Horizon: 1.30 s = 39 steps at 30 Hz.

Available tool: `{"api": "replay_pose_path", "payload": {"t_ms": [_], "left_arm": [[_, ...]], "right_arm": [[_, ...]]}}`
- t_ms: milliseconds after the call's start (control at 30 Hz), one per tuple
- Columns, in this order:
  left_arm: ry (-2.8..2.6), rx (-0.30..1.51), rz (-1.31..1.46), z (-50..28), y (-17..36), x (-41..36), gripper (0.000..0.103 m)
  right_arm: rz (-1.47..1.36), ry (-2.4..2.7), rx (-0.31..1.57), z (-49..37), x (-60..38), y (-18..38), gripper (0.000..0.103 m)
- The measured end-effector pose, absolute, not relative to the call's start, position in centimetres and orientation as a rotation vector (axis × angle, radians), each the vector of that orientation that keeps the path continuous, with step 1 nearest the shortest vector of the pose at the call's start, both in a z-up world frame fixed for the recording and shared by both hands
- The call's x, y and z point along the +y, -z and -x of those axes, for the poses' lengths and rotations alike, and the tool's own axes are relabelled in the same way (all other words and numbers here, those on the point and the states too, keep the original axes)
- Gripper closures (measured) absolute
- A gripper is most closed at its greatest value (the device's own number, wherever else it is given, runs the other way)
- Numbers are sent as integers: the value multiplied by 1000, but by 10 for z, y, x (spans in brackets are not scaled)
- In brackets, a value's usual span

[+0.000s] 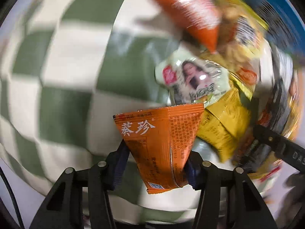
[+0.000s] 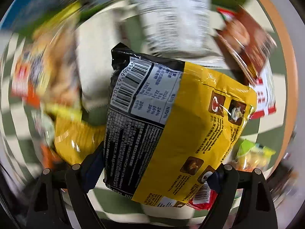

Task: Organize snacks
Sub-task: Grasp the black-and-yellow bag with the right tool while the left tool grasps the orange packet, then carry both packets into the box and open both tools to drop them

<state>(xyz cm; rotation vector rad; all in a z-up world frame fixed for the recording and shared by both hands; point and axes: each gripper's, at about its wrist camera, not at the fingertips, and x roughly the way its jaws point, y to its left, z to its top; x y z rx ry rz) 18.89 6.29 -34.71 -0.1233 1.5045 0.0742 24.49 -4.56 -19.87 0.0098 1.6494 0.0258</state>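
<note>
My left gripper (image 1: 156, 164) is shut on a small orange snack packet (image 1: 158, 141) with white Chinese characters, held above a green and white checkered cloth (image 1: 57, 76). To its right lies a pile of snacks: a pale green packet with a woman's picture (image 1: 194, 76), yellow packets (image 1: 225, 127) and another orange packet (image 1: 192, 17). My right gripper (image 2: 158, 164) is shut on a large yellow and black noodle bag (image 2: 171, 124) with a barcode, held above the cloth. The right gripper's black finger (image 1: 276, 143) shows in the left wrist view.
Blurred snacks surround the noodle bag: a white packet with print (image 2: 175, 19), a brown and red packet (image 2: 247, 43), a yellow bag (image 2: 76, 139), a green-yellow packet (image 2: 253, 152). A blue rim (image 1: 286, 5) curves at the upper right in the left wrist view.
</note>
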Motion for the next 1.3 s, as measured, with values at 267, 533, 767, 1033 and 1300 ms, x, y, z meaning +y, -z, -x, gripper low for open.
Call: {"api": "replay_pose_path", "payload": {"t_ms": [267,533,767,1033,1300], "left_arm": [[-19,1507,-58,-208,368,43,52],[-35,1452,32,-182,358,55,58],[-16,1353,36,-184,296,23,58],[97,1190,33,-281,155,37,58],[130,1201,17,-439,143,26,57]], "right_arm": [[92,-37,1691,-237,-31,242,10],[-7,-5,1608,-210,-53,240,16],[-58,-155,1499,-180,-65,202,16],[-121,-296,1341,-224,-91,94,16],[-51,-302,1284,-352,-103,64,16]]}}
